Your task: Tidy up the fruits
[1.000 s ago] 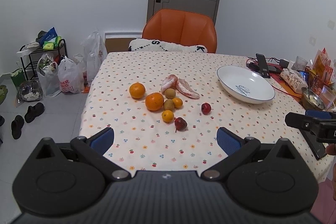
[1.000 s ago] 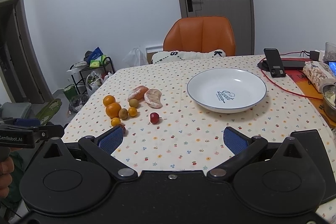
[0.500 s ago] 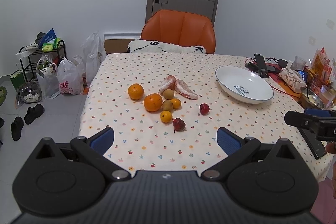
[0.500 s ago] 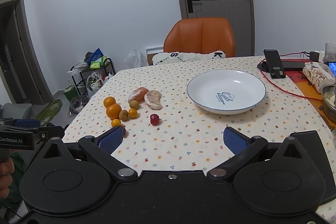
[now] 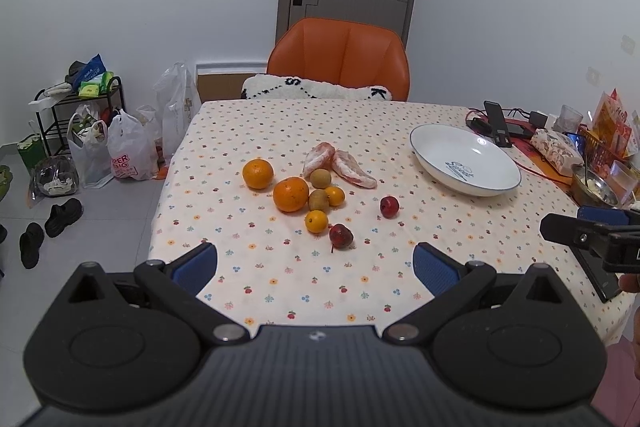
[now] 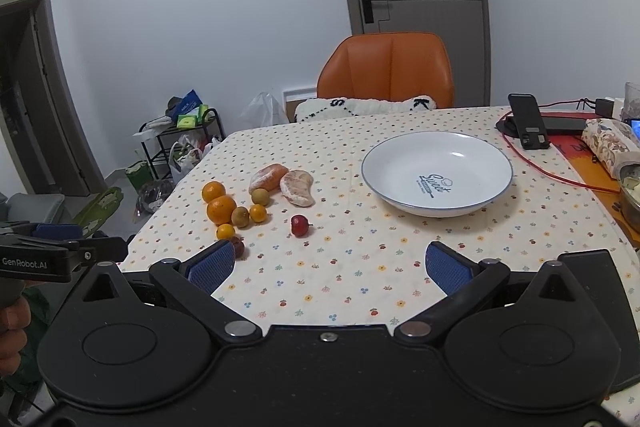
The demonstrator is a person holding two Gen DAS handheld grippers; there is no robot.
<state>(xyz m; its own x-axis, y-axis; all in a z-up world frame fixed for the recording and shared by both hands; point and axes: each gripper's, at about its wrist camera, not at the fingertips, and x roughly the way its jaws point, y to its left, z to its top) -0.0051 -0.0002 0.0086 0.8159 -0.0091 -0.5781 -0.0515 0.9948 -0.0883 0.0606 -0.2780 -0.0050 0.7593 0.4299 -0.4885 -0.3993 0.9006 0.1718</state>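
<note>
Left view: my left gripper [image 5: 315, 265] hanging spread wide, empty, near table edge; fruits [image 5: 316, 193] sitting clustered mid-table. Peeled segments [image 5: 354, 173] looking squishy, grabbing gently.

Right view: right gripper [image 6: 327, 263] gaping, empty; plate [image 6: 496, 193] waiting bare. Round oranges [image 6: 221, 209] probably rolling, pinching across middle.

Both wrist views across shared table [image 5: 360, 131]

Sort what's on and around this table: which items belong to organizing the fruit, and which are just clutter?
Job:
oranges
kiwis
red fruits
peeled citrus segments
white plate, empty
left gripper and right gripper, both open

Clutter:
phone
red cable
metal bowl
orange chair
plastic bags
</note>
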